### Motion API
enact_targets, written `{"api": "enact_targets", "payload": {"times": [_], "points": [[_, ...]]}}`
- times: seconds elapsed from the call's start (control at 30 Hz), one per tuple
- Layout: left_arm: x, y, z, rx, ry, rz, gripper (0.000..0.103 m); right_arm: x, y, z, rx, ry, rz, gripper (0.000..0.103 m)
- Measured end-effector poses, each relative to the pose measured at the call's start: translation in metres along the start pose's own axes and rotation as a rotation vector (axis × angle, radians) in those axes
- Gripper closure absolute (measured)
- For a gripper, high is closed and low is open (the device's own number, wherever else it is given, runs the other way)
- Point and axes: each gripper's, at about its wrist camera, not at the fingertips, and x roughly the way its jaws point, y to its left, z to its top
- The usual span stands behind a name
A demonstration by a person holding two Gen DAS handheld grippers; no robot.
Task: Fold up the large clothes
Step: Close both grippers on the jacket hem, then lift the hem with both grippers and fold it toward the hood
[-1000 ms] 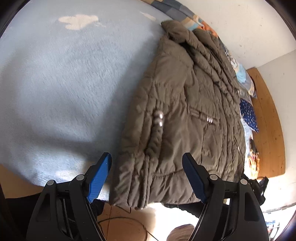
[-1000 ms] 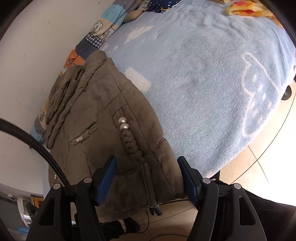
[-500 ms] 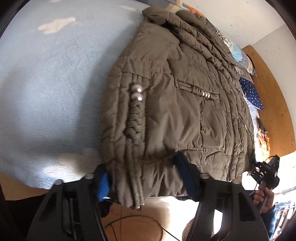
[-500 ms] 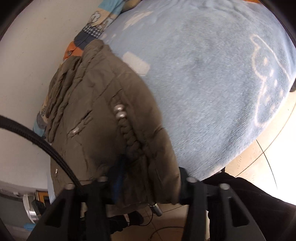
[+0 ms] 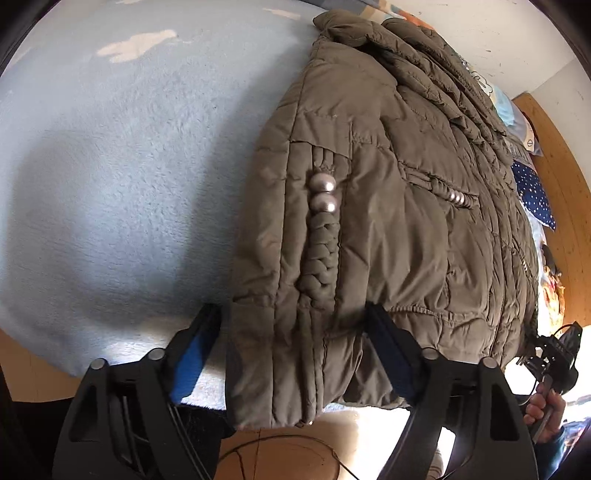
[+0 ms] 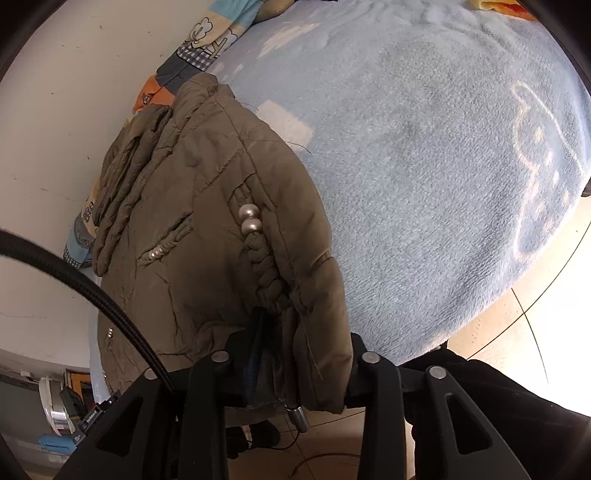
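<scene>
An olive-brown puffer jacket [image 5: 406, 221] lies on a light blue fleece blanket [image 5: 129, 166], its hem hanging over the bed's near edge. A braided cord with two silver beads [image 5: 323, 192] runs down it. My left gripper [image 5: 291, 314] straddles the hem at that braid. Its jaws are opening and its left pad stands just off the fabric. In the right wrist view the jacket [image 6: 192, 229] bunches between the fingers of my right gripper [image 6: 299, 336]. Those jaws are easing wider, but the hem still fills the gap against both pads.
Blue blanket [image 6: 424, 166] stretches wide beside the jacket. A patterned quilt [image 6: 207, 33] lies along the white wall. A wooden panel [image 5: 561, 184] and a navy dotted cloth [image 5: 535, 195] sit past the jacket. A hand [image 5: 550, 402] and a black cable [image 6: 74, 273] are near.
Both grippers stood open just short of the hem, then came forward over it and closed. The left jaws have since widened again. The right still holds bunched fabric.
</scene>
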Motion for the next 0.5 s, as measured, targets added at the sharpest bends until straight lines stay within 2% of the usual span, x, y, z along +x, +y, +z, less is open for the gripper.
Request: {"api": "enact_targets", "payload": {"times": [0.07, 0.1, 0.17, 0.2, 0.23, 0.3, 0.5], "points": [[0.0, -0.004, -0.001, 0.025, -0.014, 0.019, 0.019, 0.005, 0.001, 0.001, 0.001, 0.008, 0.001, 0.059], [-0.001, -0.006, -0.002, 0.037, -0.023, 0.024, 0.022, 0.008, 0.003, 0.001, -0.006, 0.012, -0.001, 0.063], [-0.008, -0.012, -0.003, 0.073, -0.05, -0.004, 0.043, 0.008, 0.008, 0.001, -0.034, 0.012, 0.012, 0.078], [-0.012, -0.014, -0.004, 0.086, -0.063, -0.009, 0.06, 0.007, 0.013, 0.0, -0.051, 0.009, 0.014, 0.085], [-0.017, -0.018, -0.005, 0.101, -0.083, -0.009, 0.072, 0.004, 0.017, -0.001, -0.073, 0.0, 0.017, 0.086], [-0.028, -0.024, -0.008, 0.128, -0.129, -0.025, 0.084, -0.001, 0.021, -0.002, -0.086, -0.018, 0.031, 0.089], [-0.066, -0.039, -0.01, 0.182, -0.291, -0.101, 0.087, -0.031, 0.039, -0.006, -0.141, -0.109, 0.175, 0.09]]}}
